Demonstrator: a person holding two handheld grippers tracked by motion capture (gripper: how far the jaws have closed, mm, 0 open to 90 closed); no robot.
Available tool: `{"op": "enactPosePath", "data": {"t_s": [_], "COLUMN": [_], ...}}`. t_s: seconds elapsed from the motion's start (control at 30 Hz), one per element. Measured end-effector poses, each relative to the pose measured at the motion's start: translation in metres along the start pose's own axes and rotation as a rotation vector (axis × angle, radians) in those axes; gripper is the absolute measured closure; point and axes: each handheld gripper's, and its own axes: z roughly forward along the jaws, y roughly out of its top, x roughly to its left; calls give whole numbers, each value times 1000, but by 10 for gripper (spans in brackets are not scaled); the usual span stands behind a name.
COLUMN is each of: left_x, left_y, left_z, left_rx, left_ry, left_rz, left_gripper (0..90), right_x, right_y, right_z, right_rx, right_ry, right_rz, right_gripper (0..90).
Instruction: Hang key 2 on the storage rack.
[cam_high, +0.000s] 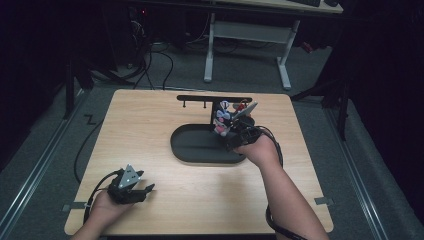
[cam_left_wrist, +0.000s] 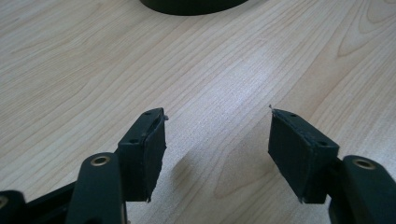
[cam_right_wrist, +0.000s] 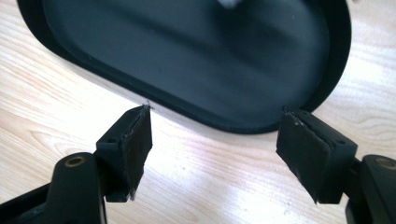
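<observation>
My right gripper: jaws wide, nothing between them; black oval tray lies just ahead. My left gripper: jaws wide, empty, over bare wooden table, tray's edge farther ahead.

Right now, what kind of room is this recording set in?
Probably a lab or test workspace: a lone wooden table on grey carpet, loose cables trailing on the floor, and a white-legged desk behind.
</observation>
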Motion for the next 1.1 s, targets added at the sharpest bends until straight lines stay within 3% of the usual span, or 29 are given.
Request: {"op": "enactPosePath", "data": {"t_s": [0.37, 0.47, 0.63, 0.83, 0.87, 0.93, 1.07, 1.1], "left_x": [-4, -4, -5, -8, -8, -10, -12, -12], "left_y": [2, 2, 2, 3, 3, 4, 4, 4], "left_z": [3, 3, 3, 4, 4, 4, 6, 6], "left_rx": [9, 8, 8, 8, 8, 6, 3, 2], "left_ry": [-6, -8, -12, -25, -25, -34, -61, -66], "left_rz": [14, 18, 16, 19, 19, 16, 3, -1], "left_gripper": [368, 367, 367, 366, 366, 366, 365, 364], "right_x": [-4, -9, -11, -12, -12, -11, -9, -6], "right_y": [-38, -55, -72, -105, -105, -119, -142, -155], "right_z": [13, 22, 31, 46, 46, 53, 65, 72], "right_rx": [-31, -66, -108, -240, -240, -309, -413, -469], "right_ry": [15, 21, 5, 19, 19, 35, 23, 12], "right_rz": [15, 40, 35, 32, 32, 27, -2, -8], "right_gripper": [265, 263, 256, 244, 244, 212, 176, 169]}}
